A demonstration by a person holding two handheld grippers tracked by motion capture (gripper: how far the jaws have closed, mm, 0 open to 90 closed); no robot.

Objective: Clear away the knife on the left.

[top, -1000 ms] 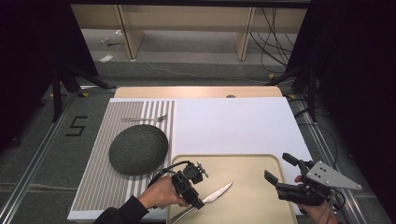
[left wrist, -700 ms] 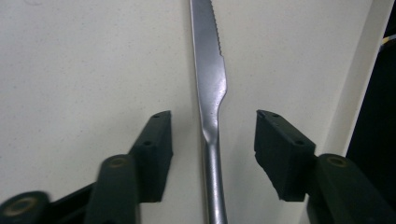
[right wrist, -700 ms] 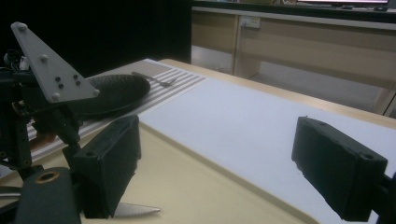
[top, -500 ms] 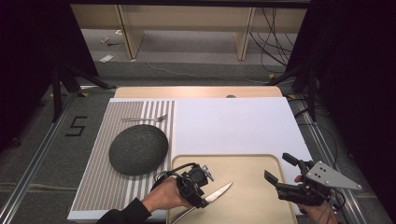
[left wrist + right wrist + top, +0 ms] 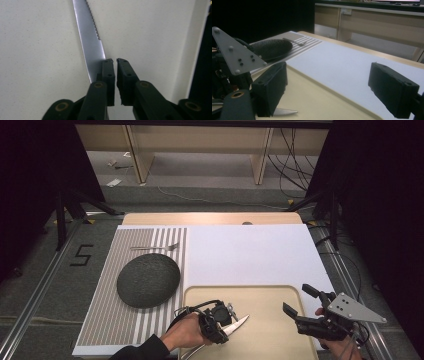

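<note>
Here, in the high view, the table [image 5: 260, 255] carries a white sheet, a grey-and-white striped mat [image 5: 105, 310] at its left and a beige tray [image 5: 270, 300] at its near edge; the floor beyond is grey, with cables and wooden furniture legs against a dark surround. A dark round plate [image 5: 148, 280] lies on the striped mat with a fork [image 5: 156, 248] beyond it. The knife [image 5: 239, 325] lies on the tray, long axis slanting, tip pointing away and to the right. The left gripper [image 5: 226, 320] sits over the knife's handle end; its jaws have just been closing. The right gripper [image 5: 296, 301] hovers at the tray's right edge, jaws spread with nothing between them. In the left gripper view, the left gripper [image 5: 115, 60] shows its jaws nearly pressed together, and the serrated blade [image 5: 90, 42] runs up and away beside its left jaw. In the right gripper view, the right gripper [image 5: 325, 82] stands wide apart over the tray [image 5: 317, 100], with the blade tip [image 5: 285, 111] below its left jaw.
</note>
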